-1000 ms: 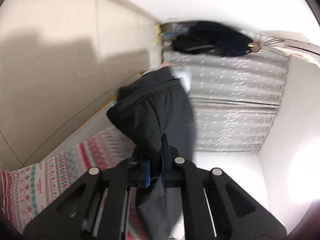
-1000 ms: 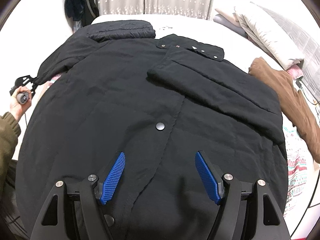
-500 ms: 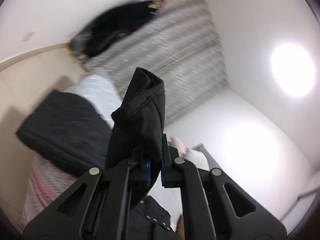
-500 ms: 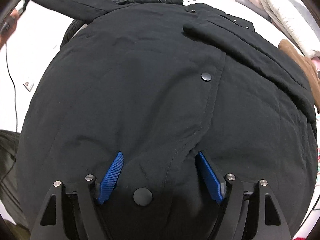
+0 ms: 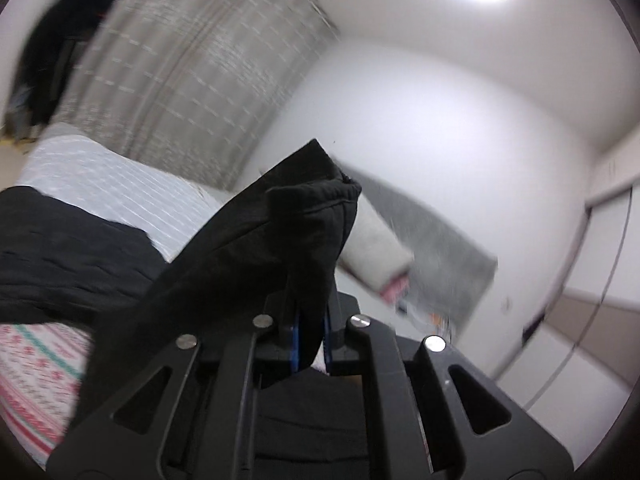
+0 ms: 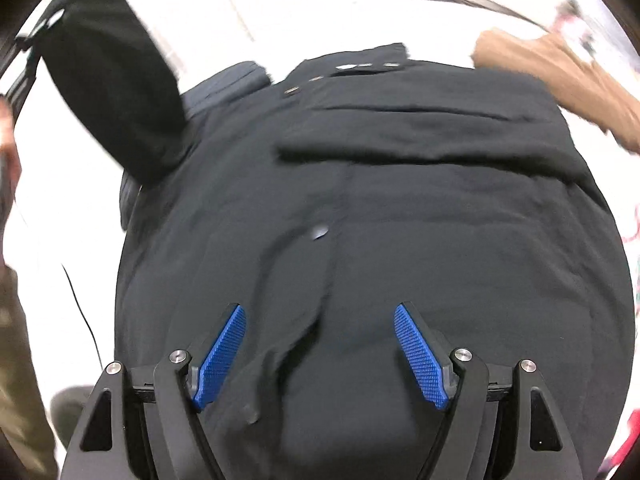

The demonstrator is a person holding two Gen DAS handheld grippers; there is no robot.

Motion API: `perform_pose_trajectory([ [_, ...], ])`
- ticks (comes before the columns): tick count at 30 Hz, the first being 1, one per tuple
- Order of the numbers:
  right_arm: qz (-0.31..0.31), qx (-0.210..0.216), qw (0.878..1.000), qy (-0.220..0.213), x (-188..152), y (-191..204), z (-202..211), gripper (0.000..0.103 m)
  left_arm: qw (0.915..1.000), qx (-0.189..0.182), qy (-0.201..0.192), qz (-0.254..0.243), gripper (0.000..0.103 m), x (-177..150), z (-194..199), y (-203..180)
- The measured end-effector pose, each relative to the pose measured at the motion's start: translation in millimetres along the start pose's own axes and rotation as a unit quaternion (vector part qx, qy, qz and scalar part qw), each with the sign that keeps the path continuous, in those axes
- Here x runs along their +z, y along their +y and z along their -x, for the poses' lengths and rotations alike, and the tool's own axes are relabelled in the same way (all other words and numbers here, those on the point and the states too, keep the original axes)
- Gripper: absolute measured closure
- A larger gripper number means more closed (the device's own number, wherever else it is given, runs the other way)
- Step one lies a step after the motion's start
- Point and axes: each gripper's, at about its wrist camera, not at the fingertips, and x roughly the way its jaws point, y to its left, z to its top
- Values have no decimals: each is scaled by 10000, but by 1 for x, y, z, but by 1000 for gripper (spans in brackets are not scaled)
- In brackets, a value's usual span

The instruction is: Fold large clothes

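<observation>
A large black coat [image 6: 380,220] lies spread front-up on the bed, its far sleeve folded across the chest. My left gripper [image 5: 310,332] is shut on the cuff of the other black sleeve [image 5: 280,232] and holds it lifted in the air; that sleeve also shows in the right wrist view [image 6: 112,80], raised at the upper left. My right gripper [image 6: 320,344] is open, its blue pads [image 6: 218,356] spread just above the coat's lower front by the snap placket.
A brown garment [image 6: 556,68] lies at the bed's far right. Pillows [image 5: 372,244] and a grey headboard [image 5: 444,256] stand by the wall, and a curtain [image 5: 192,72] hangs behind. A patterned red-and-white bedsheet [image 5: 36,368] lies under the coat.
My left gripper has lifted the sleeve off the bed and swung it up toward the coat's body. My right gripper has moved down close over the coat's lower front, still open.
</observation>
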Motion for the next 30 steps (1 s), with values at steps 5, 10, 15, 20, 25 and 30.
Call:
perform_pose_trajectory([
  [5, -846, -45, 9964, 0, 19, -47, 4, 25, 9869, -303, 1572, 185, 53, -77, -79, -42],
  [10, -1454, 101, 9893, -2, 24, -76, 12, 25, 9621, -328, 2708, 47, 53, -147, -107, -52],
  [15, -1568, 80, 9876, -32, 23, -89, 23, 25, 9620, 217, 2716, 176, 48, -138, -102, -22],
  [20, -1615, 59, 9868, 0, 17, -95, 28, 25, 9440, 905, 3152, 356, 48, -169, -113, 25],
  [25, -1474, -42, 9890, 76, 18, -93, 20, 25, 9238, 1414, 3518, 526, 48, -205, -127, 49],
  [30, -1264, -272, 9915, 147, 19, -93, 14, 25, 9146, 1238, 3800, 614, 48, -193, -105, 31],
])
